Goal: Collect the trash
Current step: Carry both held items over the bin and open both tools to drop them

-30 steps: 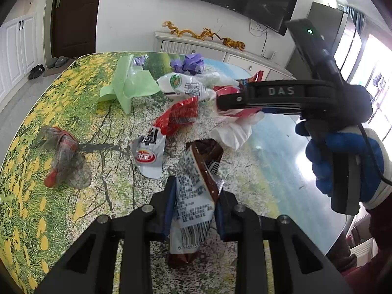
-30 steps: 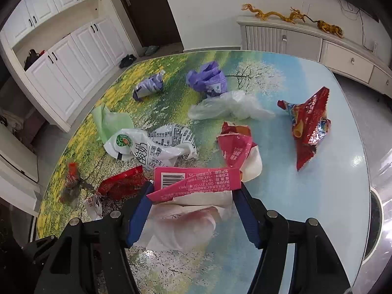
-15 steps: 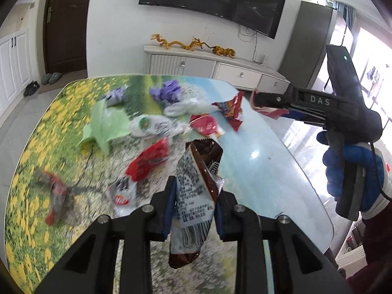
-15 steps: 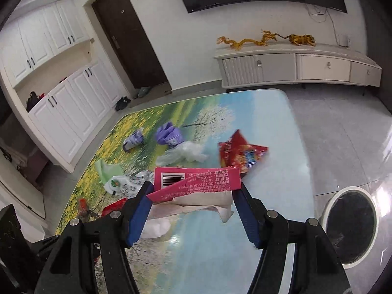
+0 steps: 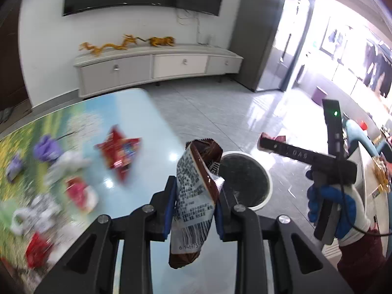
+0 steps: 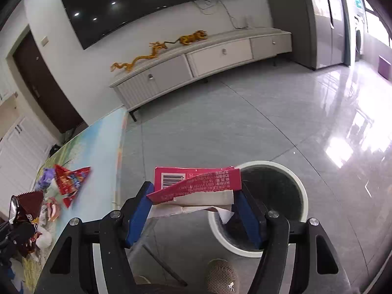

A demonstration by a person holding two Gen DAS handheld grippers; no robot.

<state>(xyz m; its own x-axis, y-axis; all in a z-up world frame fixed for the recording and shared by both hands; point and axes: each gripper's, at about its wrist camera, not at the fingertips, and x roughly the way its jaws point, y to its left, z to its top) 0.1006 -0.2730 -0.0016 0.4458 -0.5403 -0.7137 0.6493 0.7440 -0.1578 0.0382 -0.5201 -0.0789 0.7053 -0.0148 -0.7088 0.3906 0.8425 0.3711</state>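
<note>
Right wrist view: the right gripper (image 6: 193, 197) has swung off the table (image 6: 103, 147) and now sits over the floor, pinching a pink carton with tissue (image 6: 196, 183); the white-rimmed trash bin (image 6: 302, 196) is just ahead, below its right finger. Left gripper (image 5: 194, 208) has followed, clamping a brown snack wrapper (image 5: 193, 196), bin just beyond. Both loads look ready to drop; remaining wrappers (image 5: 117, 152) lie to the left on the table.
</note>
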